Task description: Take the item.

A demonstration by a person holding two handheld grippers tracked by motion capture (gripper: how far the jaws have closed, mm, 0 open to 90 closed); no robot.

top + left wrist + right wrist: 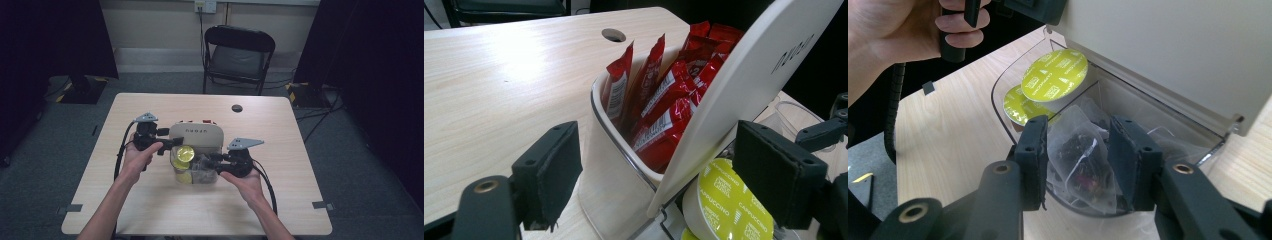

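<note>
Right hand-held gripper (1075,165): jaws astride a tea bag (1083,165) in the clear tray (998,107) under the beige organiser's lid (1168,55) on the counter (165,210); pads look to be touching its mesh. Bag is likely light, soft and tearable, so pinch mid-pouch gently. Left hand-held gripper (659,172) holds that lid pinched; its view adds red sachets (664,100) behind, beside yellow capsules (1054,75).
</note>
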